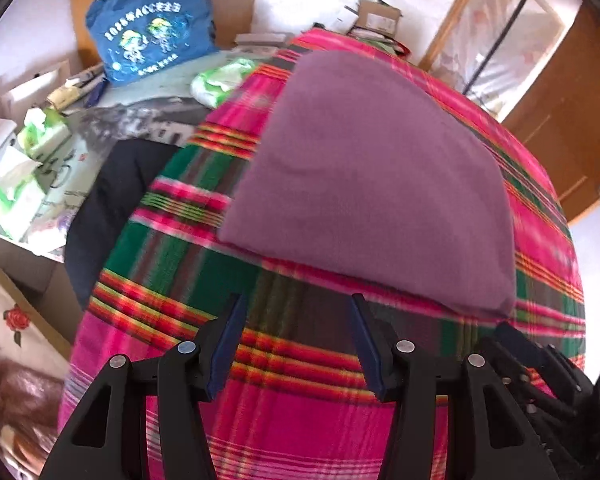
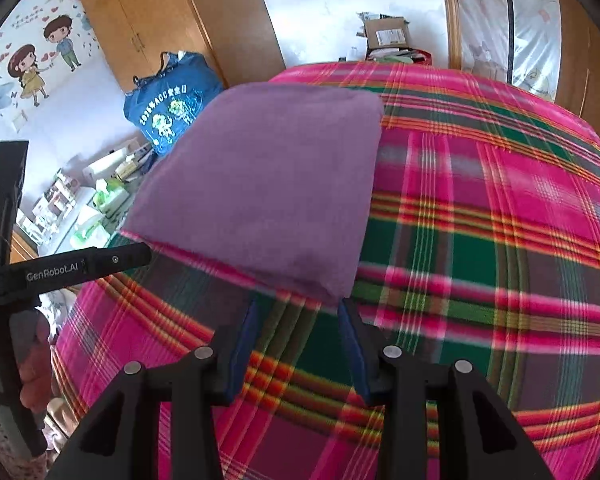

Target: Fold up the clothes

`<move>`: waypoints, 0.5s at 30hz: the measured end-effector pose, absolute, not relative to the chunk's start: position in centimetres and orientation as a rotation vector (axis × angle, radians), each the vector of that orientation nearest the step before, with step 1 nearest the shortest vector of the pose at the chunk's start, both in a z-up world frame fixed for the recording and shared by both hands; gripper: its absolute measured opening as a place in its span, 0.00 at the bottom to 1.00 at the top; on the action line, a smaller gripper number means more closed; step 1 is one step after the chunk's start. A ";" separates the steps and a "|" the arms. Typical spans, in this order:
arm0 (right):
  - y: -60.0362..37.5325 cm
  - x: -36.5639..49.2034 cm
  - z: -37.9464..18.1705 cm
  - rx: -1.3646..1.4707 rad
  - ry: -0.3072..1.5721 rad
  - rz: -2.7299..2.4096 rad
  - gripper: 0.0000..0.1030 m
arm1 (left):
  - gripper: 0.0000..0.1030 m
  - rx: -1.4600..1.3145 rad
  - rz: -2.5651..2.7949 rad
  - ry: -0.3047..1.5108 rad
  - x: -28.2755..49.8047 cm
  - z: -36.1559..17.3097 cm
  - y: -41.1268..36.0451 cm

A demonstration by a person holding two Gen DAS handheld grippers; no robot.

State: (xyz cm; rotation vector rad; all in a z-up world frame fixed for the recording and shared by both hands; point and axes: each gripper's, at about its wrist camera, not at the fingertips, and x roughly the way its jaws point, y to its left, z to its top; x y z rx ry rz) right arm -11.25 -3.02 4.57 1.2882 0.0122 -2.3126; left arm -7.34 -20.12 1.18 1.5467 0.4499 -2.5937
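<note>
Purple garment [image 1: 372, 184] lies as a flat folded rectangle on the plaid bed cover [image 1: 284, 380]. Left hand-held gripper [image 1: 296, 344] and right hand-held gripper [image 2: 296, 344] hover spread, empty, just short of its near edge.

It was a home bedroom: a bed under a pink-and-green plaid blanket [image 2: 480, 220], tall wooden wardrobes [image 2: 172, 12], a cartoon couple sticker on the white wall [image 2: 40, 56], and a cluttered side table with tissue packs [image 1: 40, 148].
</note>
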 end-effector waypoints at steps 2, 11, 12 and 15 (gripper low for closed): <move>-3.3 -11.0 4.3 1.301 0.027 -2.310 0.41 | 0.53 1.546 -2.598 0.392 -7.2 1.0 -19.3; -3.6 -10.6 4.5 1.311 0.062 -2.346 0.42 | 0.53 1.542 -2.607 0.245 -7.0 0.5 -17.1; -3.6 -10.7 4.6 1.311 0.065 -2.349 0.42 | 0.53 1.541 -2.607 0.235 -7.0 0.5 -17.0; -3.4 -10.7 4.7 1.311 0.072 -2.362 0.42 | 0.53 1.538 -2.605 0.206 -7.0 0.4 -16.5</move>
